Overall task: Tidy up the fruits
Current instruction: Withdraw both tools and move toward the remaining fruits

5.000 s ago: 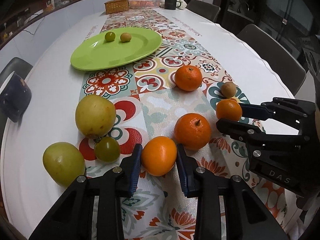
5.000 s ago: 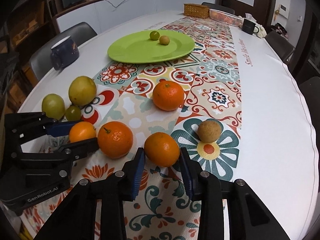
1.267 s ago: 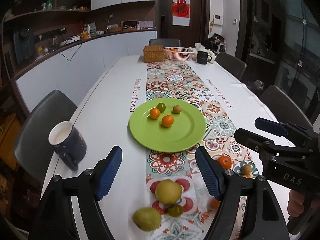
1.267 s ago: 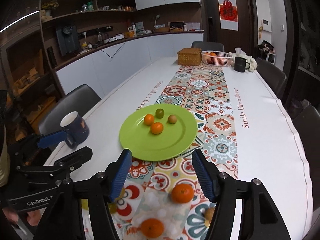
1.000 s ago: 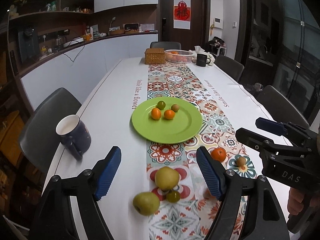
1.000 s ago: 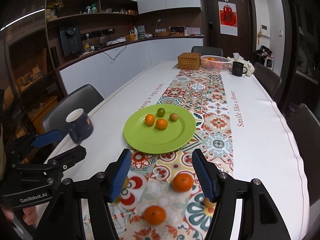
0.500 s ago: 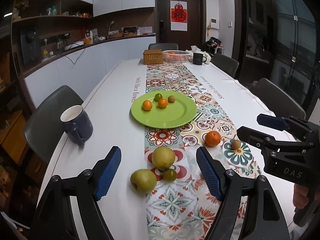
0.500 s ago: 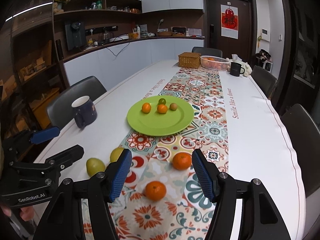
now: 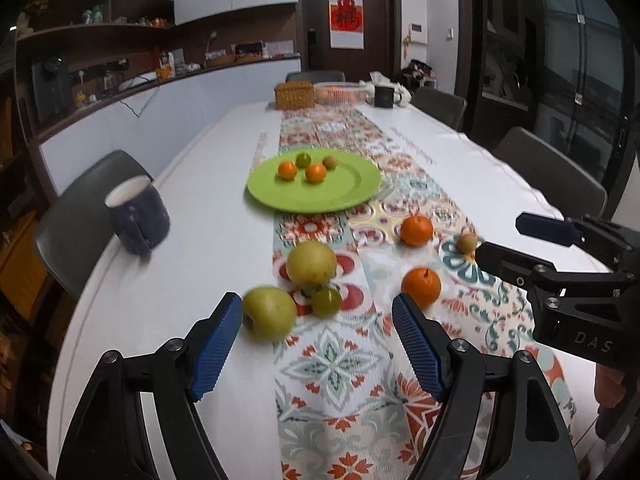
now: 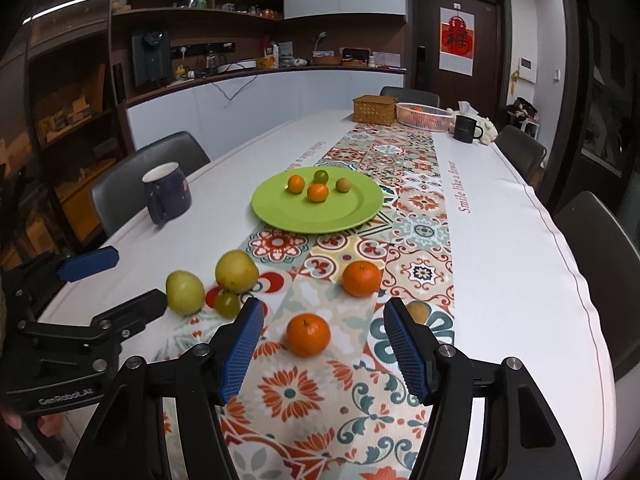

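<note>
Plate: the green plate now carries four small fruits, two orange ones added to the green and brown pair seen five seconds ago; the first deliveries look complete
Left gripper: the left gripper, five seconds ago closed around an orange fruit, now hangs empty with jaws spread wide, pulled back low over the near end of the table runner
Right gripper: the right gripper likewise empty and wide open; the near mandarin lies on the runner just ahead of its jaws
Still loose: far mandarin, a brown fruit, two yellow-green apples and one small green fruit
Meaning: roughly a third done by this count; both tools appear to be lining up for the next pair
Bystander: a navy mug stands well clear at the table's left edge
</note>
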The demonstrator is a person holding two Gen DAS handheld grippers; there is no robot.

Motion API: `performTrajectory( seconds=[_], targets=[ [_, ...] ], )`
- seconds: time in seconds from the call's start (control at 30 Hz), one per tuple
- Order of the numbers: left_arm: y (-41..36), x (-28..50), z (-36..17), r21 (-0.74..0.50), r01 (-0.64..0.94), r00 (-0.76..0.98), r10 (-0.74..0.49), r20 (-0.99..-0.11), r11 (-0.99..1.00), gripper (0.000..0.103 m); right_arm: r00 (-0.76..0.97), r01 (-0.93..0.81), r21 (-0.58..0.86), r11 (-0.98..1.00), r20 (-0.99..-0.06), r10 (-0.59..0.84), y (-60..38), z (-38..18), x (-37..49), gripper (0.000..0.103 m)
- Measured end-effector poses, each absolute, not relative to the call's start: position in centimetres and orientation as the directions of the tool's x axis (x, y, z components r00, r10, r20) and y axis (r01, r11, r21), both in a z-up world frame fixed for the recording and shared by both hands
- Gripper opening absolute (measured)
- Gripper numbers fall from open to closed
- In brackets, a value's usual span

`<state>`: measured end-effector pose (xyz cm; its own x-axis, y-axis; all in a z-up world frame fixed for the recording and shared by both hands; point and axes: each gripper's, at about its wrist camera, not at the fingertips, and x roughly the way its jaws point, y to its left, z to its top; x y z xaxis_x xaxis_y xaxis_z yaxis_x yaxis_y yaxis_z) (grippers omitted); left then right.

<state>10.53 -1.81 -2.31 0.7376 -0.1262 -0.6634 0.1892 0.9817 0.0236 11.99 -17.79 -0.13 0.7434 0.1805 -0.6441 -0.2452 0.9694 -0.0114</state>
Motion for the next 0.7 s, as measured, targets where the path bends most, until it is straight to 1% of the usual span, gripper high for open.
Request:
performTrajectory(
  seconds=[0.17,0.27,0.33,0.47,0.53,0.7],
  targets=[
    [-2.4,10.7,-4.0,0.034,0.215,0.719,-0.135,-0.681,0.976,0.076,0.715,-0.264,-0.004,0.965,-0.672,0.193,-17.6,-1.8,12.2,0.063],
    [-2.7,10.8,-4.5,0.049,0.230,0.721,-0.137,-0.680,0.972,0.073,0.701,-0.271,-0.005,0.963,-0.686,0.194,-17.6,-2.8,12.4,0.063],
    [-2.9,11.1,-4.9,0.052,0.239,0.718,-0.141,-0.682,0.970,0.068,0.695,-0.279,-0.004,0.960,-0.691,0.199,-17.5,-3.4,12.6,0.063],
    [-3.2,11.9,-5.4,0.064,0.233,0.719,-0.127,-0.684,0.970,0.066,0.682,-0.300,0.001,0.954,-0.699,0.215,-17.3,-4.4,13.0,0.063],
    [-3.4,12.3,-5.6,0.073,0.231,0.719,-0.120,-0.684,0.970,0.061,0.674,-0.305,0.002,0.952,-0.706,0.218,-17.2,-4.7,13.3,0.063],
    [-4.2,13.4,-6.4,0.089,0.226,0.711,-0.102,-0.696,0.970,0.054,0.652,-0.314,0.011,0.949,-0.724,0.224,-17.2,-5.8,14.2,0.063]
  ],
)
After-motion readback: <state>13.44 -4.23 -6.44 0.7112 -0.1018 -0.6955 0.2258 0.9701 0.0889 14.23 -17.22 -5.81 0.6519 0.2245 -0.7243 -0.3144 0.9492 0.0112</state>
